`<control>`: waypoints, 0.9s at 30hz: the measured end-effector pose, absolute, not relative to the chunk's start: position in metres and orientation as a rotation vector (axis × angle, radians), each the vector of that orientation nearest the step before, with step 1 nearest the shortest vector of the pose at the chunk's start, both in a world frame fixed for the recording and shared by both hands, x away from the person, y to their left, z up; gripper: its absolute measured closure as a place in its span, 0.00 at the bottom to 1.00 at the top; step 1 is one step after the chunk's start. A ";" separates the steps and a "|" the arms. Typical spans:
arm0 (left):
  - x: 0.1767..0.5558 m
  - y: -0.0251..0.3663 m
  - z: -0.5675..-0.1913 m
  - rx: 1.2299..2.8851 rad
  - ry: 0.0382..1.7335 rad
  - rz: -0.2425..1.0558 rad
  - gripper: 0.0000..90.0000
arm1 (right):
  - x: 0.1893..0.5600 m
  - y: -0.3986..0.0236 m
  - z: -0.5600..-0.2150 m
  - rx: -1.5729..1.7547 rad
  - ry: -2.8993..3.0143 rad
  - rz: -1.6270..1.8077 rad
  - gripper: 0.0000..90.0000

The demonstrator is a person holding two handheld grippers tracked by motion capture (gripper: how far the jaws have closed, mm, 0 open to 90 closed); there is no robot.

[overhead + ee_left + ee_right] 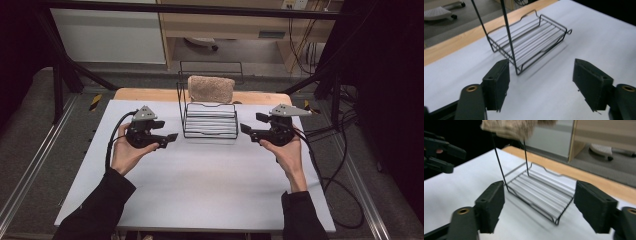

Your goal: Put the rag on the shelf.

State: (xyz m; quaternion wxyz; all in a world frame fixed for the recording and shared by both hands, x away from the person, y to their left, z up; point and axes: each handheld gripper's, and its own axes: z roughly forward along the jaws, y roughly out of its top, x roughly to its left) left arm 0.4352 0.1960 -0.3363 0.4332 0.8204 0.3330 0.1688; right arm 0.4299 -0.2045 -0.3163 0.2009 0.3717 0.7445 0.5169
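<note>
A black wire rack (pixel 210 120) stands at the middle back of the white table (pixel 200 185), its flat shelf bare. A beige, rough-textured cloth (pixel 211 88) hangs over the rack's tall upper bar. My left gripper (pixel 167 130) is held left of the rack and my right gripper (pixel 251 123) right of it, both pointing inward at it. The left gripper view has its jaws (pixel 540 65) wide apart and empty, with the rack (pixel 531 40) just ahead. In the right gripper view the jaws (pixel 539 187) also stand open and empty before the rack (pixel 541 192), under the cloth (pixel 509 127).
A wooden strip (pixel 150 94) edges the table's far side. Black frame bars (pixel 65 70) slant down at both back corners. Cables (pixel 330 165) trail off the right edge. A chair base (pixel 200 42) stands on the floor beyond. The other gripper (pixel 439 150) shows far left.
</note>
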 end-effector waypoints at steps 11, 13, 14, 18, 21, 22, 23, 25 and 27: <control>0.413 0.223 -0.372 2.024 0.890 0.409 0.20 | 0.417 -0.222 -0.355 1.103 2.143 1.398 0.09; 0.409 0.228 -0.377 2.008 0.904 0.399 0.18 | 0.414 -0.225 -0.362 1.108 2.148 1.397 0.07; 0.407 0.231 -0.379 2.002 0.907 0.405 0.17 | 0.412 -0.226 -0.365 1.109 2.150 1.390 0.06; 0.397 0.243 -0.390 1.970 0.930 0.431 0.12 | 0.406 -0.233 -0.377 1.124 2.165 1.387 0.04; 0.391 0.252 -0.397 1.964 0.954 0.419 0.11 | 0.401 -0.239 -0.387 1.145 2.174 1.388 0.03; 0.390 0.255 -0.399 1.967 0.960 0.416 0.10 | 0.400 -0.241 -0.390 1.150 2.180 1.385 0.02; 0.388 0.258 -0.401 1.964 0.966 0.413 0.09 | 0.398 -0.243 -0.393 1.157 2.186 1.378 0.01; 0.385 0.263 -0.405 1.962 0.971 0.398 0.09 | 0.394 -0.247 -0.399 1.176 2.188 1.372 0.01; 0.382 0.267 -0.410 1.972 0.970 0.399 0.09 | 0.391 -0.252 -0.405 1.185 2.190 1.368 0.01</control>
